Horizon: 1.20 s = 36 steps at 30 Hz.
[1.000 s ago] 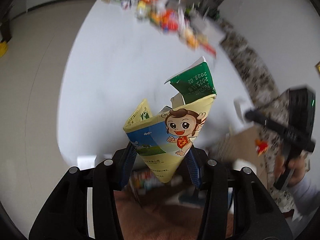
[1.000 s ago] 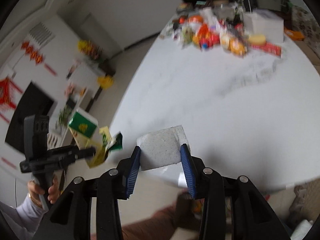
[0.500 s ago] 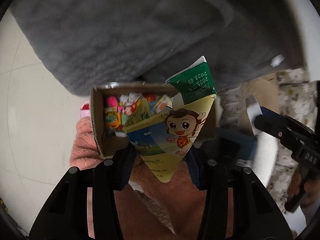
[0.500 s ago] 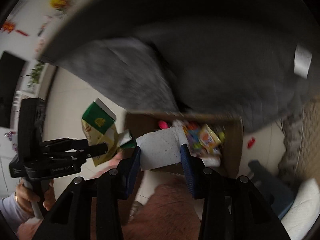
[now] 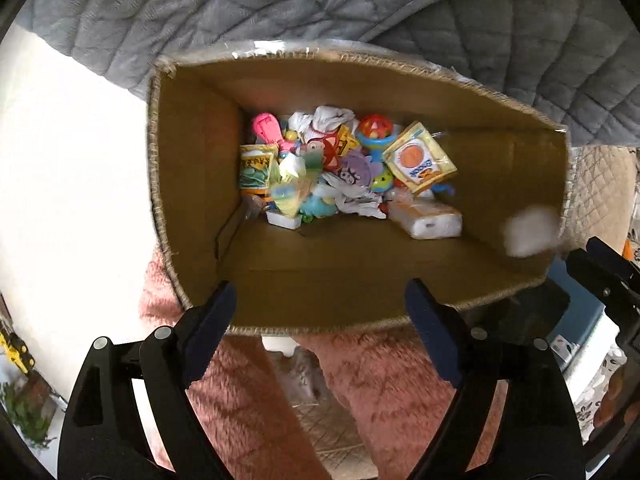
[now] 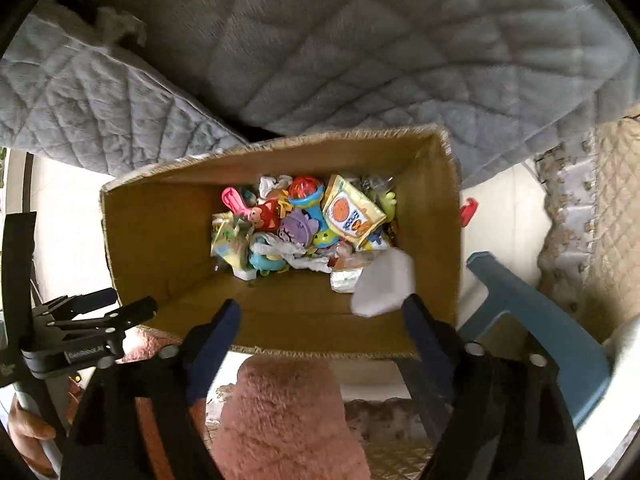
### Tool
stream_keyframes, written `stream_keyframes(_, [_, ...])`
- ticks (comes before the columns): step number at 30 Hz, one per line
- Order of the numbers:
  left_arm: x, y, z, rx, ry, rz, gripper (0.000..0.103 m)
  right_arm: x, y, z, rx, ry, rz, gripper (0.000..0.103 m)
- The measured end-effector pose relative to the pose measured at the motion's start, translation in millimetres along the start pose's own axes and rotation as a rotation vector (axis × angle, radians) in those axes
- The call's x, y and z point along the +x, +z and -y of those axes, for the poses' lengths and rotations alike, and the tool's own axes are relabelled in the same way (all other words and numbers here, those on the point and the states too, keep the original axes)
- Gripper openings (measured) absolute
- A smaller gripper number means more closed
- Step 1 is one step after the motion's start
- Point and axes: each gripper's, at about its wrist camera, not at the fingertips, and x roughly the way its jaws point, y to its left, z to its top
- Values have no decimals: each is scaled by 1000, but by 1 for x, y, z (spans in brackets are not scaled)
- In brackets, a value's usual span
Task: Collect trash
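1. Cardboard forms the open box (image 5: 192, 184) we look down into, and it fills the middle of both wrist views, with grey quilted fabric (image 5: 280, 4) above it.
2. We hold the left gripper (image 5: 320, 304) over the box's near rim, its blue-padded fingers spread wide with nothing between them.
3. At the left of the heap on the box floor we see a blurred yellow-green shape (image 5: 290, 194), perhaps a carton, though the blur leaves us unsure.
4. We see mixed trash (image 5: 344, 172) piled at the far end of the box floor, including an orange-and-yellow snack packet (image 5: 418, 162).
5. We hold the right gripper (image 6: 322, 316) over the same rim, its fingers likewise parted and empty.
6. We see a blurred white block (image 6: 382, 286) loose inside the box by the right finger, near the right wall.
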Motion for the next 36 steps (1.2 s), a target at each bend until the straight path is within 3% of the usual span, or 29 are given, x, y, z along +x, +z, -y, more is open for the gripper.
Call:
stream_keyframes(4, [-51, -12, 5, 49, 9, 36, 84, -41, -6, -8, 0, 35, 28, 88])
stream_keyframes(9, [-166, -38, 19, 138, 26, 190, 84, -132, -9, -46, -74, 51, 156, 88])
stream_keyframes(13, [-281, -50, 17, 145, 91, 417, 84, -237, -7, -81, -125, 88, 365, 97])
stream_keyframes(19, [-460, -53, 15, 88, 120, 841, 84, -400, 14, -126, -154, 84, 767, 97])
stream_keyframes(23, [-556, -58, 20, 93, 129, 1060, 90, -493, 14, -155, -162, 66, 1026, 97])
stream_keyframes(26, [-602, -65, 22, 90, 116, 1188, 91, -539, 11, -171, -171, 50, 1160, 97])
stream_keyframes(30, [-639, -69, 23, 84, 102, 1274, 91, -574, 12, -186, -157, 18, 1267, 98])
stream_keyframes(36, [-673, -70, 22, 79, 85, 1350, 91, -600, 21, -195, -126, 18, 1316, 98])
